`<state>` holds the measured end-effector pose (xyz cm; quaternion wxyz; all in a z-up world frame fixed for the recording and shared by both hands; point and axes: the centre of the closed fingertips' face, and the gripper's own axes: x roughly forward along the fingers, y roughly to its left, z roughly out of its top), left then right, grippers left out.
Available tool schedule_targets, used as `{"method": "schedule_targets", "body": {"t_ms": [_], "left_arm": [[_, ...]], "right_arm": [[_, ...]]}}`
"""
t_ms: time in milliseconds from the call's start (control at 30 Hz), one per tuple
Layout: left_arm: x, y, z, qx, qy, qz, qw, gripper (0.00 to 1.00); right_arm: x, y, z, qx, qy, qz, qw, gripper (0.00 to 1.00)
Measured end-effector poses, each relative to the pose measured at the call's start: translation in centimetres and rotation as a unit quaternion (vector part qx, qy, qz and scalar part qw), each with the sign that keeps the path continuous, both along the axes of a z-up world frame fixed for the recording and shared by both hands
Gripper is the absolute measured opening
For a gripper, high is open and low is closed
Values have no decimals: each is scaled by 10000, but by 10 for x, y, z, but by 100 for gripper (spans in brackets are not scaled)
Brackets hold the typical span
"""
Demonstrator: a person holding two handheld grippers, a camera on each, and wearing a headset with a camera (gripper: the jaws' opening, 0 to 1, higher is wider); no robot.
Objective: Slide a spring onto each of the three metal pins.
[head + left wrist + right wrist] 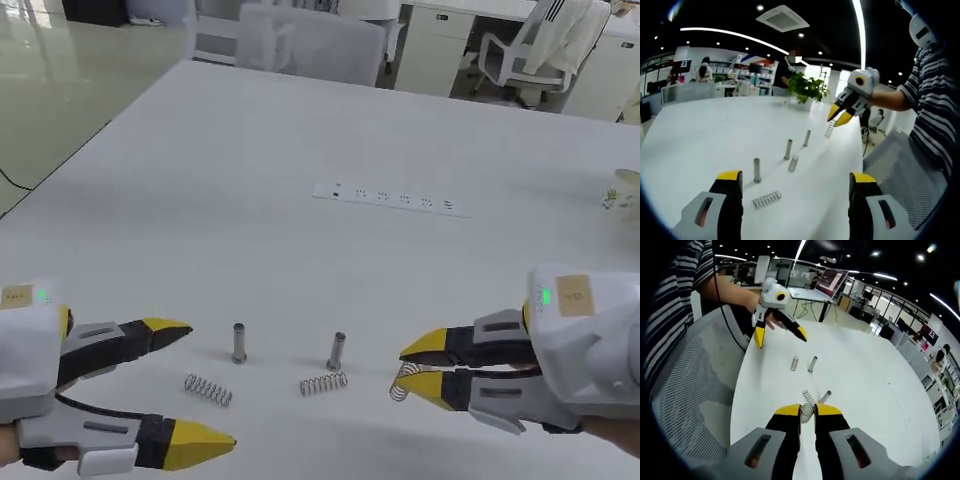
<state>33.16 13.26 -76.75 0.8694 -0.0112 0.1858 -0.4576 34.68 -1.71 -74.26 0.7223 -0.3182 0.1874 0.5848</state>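
Two metal pins (239, 342) (336, 350) stand upright near the table's front edge. A loose spring (207, 389) lies in front of the left pin and another spring (323, 382) in front of the right one. My right gripper (412, 368) is shut on a third spring (399, 385), just right of the second pin. In the right gripper view that held spring (807, 405) sticks out past the gripper (808, 415) toward a pin (825, 396). The left gripper view has three pins in a row, the nearest (757, 170). My left gripper (195, 385) is open and holds nothing, left of the pins.
A white power strip (390, 197) lies flat in the middle of the white table (250, 180). Office chairs (310, 40) stand along the far edge. A potted plant (807, 87) stands at the table's far end in the left gripper view.
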Motion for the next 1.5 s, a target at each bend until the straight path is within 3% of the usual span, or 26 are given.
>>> {"method": "schedule_targets", "body": {"t_ms": [200,467,667,800,967,1267,1500], "left_arm": [[-5,0,7,-165,-204,-22,9997,98],[-9,-1,5,24,-281,-157,9995,98],[-3,7,5,-36,-330,50,9994,98],[-2,12,3,-43,-320,108,9994,98],[-4,16,0,-27,-291,178,9994,98],[-6,22,1,-75,-271,314,9991,97],[-7,26,-1,-54,-238,365,9990,96]], "right_arm": [[12,-11,-3,-22,9,-299,9996,7],[31,-29,-6,-86,-38,-725,9973,7],[58,-49,-2,-11,-55,-1364,9906,7],[69,-55,-2,71,-13,-1579,9874,7],[77,-54,-2,160,49,-1695,9854,7],[77,-44,-11,113,133,-1647,9862,7],[79,-46,-17,24,134,-1632,9865,7]]}}
